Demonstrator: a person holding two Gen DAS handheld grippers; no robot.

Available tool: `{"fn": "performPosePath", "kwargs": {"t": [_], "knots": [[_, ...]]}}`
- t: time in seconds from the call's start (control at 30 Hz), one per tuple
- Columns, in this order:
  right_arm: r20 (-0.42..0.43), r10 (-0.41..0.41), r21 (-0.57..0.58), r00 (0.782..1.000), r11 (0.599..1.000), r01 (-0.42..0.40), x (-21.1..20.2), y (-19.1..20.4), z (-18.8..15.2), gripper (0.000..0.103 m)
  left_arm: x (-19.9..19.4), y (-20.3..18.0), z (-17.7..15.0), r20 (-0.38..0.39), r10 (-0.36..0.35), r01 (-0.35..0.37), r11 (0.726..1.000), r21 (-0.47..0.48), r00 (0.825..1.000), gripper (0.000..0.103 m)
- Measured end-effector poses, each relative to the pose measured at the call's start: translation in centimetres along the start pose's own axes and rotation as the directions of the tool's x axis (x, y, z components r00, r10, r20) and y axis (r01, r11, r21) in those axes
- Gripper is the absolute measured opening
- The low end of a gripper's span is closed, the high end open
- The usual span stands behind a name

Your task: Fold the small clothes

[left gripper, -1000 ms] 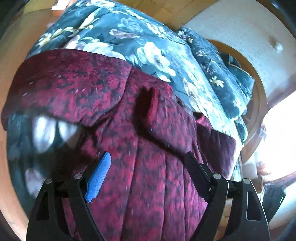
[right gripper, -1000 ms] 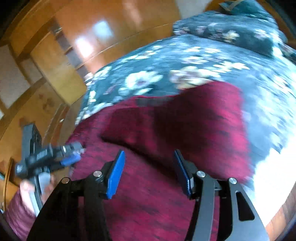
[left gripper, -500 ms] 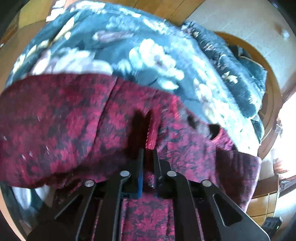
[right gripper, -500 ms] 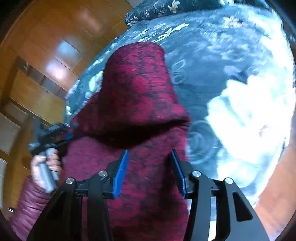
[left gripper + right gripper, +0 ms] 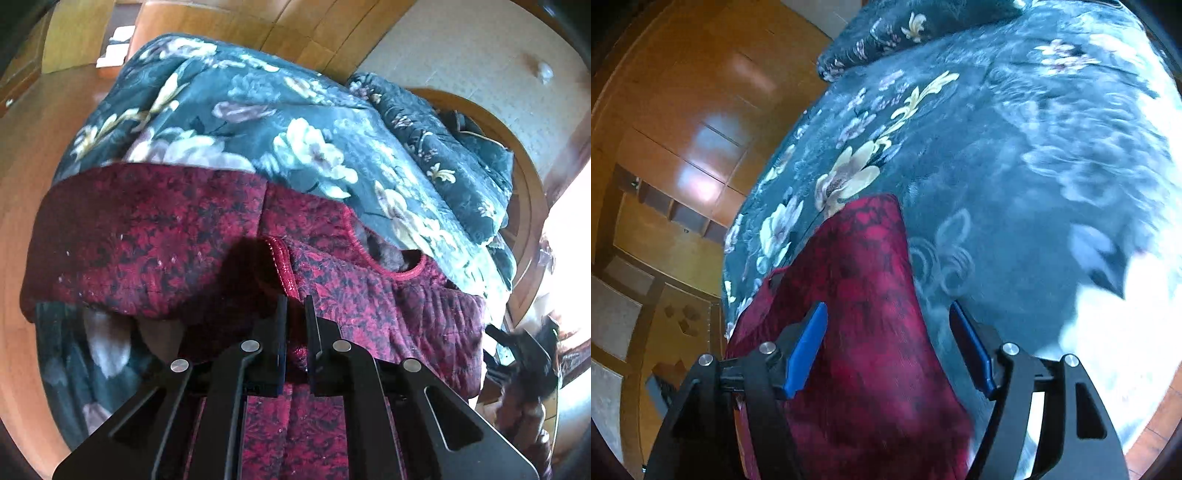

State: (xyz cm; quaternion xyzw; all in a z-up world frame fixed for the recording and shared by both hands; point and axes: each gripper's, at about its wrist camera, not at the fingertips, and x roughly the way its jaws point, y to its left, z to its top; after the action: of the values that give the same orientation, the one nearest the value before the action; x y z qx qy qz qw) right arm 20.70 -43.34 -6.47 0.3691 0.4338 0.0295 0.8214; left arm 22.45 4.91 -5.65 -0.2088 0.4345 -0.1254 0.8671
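A dark red patterned padded jacket [image 5: 155, 240] lies on a bed with a dark floral quilt [image 5: 258, 122]. In the left wrist view my left gripper [image 5: 295, 306] is shut on the jacket's front edge by its shiny red trim [image 5: 282, 266], near the collar [image 5: 391, 269]. One sleeve spreads to the left. In the right wrist view my right gripper [image 5: 890, 332] is open, jaws wide apart, over a long red part of the jacket [image 5: 864, 280] that runs between them onto the quilt [image 5: 1015, 147]. The fabric does not touch the blue pads [image 5: 807, 347].
Pillows in the same floral cloth [image 5: 450, 140] lie at the bed's far end against a round wooden headboard [image 5: 524, 192]. Wooden wardrobe doors [image 5: 701, 110] and a wooden floor [image 5: 22, 155] surround the bed. Bright window light falls at the right.
My left gripper went from wide open to shut on the jacket's front edge and holds it. My right gripper stayed open and swung toward the sleeve end.
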Motion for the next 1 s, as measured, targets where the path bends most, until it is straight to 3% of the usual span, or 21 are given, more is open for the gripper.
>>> {"fn": "performPosePath", "kwargs": {"t": [0.07,0.1,0.17,0.23,0.27,0.4,0.47,0.5,0.67,0.73,0.77,0.8,0.83,0.93,1.0], "knots": [[-0.036,0.008,0.000,0.999,1.000,-0.008,1.4,0.5,0.4,0.048,-1.3,-0.4,0.3,0.051,-0.021,0.020,1.000,0.022,0.998,0.007],[-0.027,-0.060,-0.031,0.998,0.998,0.059,1.6,1.0,0.4,0.023,-1.7,-0.5,0.4,0.067,-0.030,0.028,0.999,0.022,0.997,0.007],[0.034,-0.128,-0.066,0.991,0.989,0.130,1.1,1.5,-0.1,0.018,-1.3,-0.6,1.0,0.065,-0.038,0.037,0.999,0.006,0.997,0.007],[0.079,-0.265,-0.093,0.961,0.958,0.272,1.4,1.3,-0.6,0.016,0.0,-1.2,1.5,0.062,0.035,-0.037,0.999,0.027,0.997,0.005],[0.086,-0.336,-0.079,0.938,0.936,0.342,2.0,0.5,-0.7,0.016,1.2,-1.4,1.7,0.037,0.062,-0.064,0.997,0.041,0.997,0.005],[0.028,-0.258,0.014,0.966,0.966,0.258,2.5,-2.1,-0.3,0.023,5.6,0.2,0.4,-0.111,0.168,-0.167,0.986,0.023,0.979,0.005],[0.031,-0.247,-0.005,0.968,0.969,0.248,1.6,-2.0,-0.3,0.043,5.3,0.9,-0.4,-0.114,0.166,-0.166,0.986,0.011,0.980,0.005],[0.038,-0.253,-0.008,0.967,0.967,0.254,0.9,-1.9,-0.3,0.062,4.7,1.3,-0.8,-0.111,0.159,-0.161,0.987,-0.010,0.981,0.005],[0.127,-0.245,-0.050,0.961,0.966,0.253,-2.7,0.3,-1.6,0.063,0.2,3.7,-1.4,-0.049,0.154,-0.158,0.983,-0.089,0.987,0.007],[0.148,-0.207,-0.088,0.967,0.971,0.221,-3.9,2.0,-3.1,0.063,-1.7,5.2,-1.5,-0.025,0.151,-0.153,0.980,-0.130,0.988,0.019],[0.147,-0.180,-0.118,0.973,0.973,0.198,-4.4,3.0,-4.1,0.064,-2.9,6.1,-1.7,-0.008,0.157,-0.156,0.975,-0.159,0.988,0.035],[0.135,-0.156,-0.151,0.978,0.973,0.176,-4.2,4.1,-5.1,0.065,-4.5,7.8,-2.0,0.020,0.157,-0.150,0.966,-0.211,0.987,0.051],[0.119,-0.137,-0.185,0.983,0.970,0.158,-4.1,5.0,-6.3,0.065,-5.5,9.1,-2.2,0.038,0.157,-0.143,0.957,-0.253,0.987,0.056],[0.044,-0.132,-0.328,0.990,0.935,0.139,-2.3,8.3,-11.3,0.066,-8.2,14.6,-3.3,0.042,0.147,-0.118,0.909,-0.400,0.988,0.058],[0.007,-0.148,-0.386,0.989,0.912,0.139,-0.8,9.6,-13.9,0.067,-9.1,18.2,-4.4,0.017,0.126,-0.100,0.860,-0.500,0.992,0.058]]}}
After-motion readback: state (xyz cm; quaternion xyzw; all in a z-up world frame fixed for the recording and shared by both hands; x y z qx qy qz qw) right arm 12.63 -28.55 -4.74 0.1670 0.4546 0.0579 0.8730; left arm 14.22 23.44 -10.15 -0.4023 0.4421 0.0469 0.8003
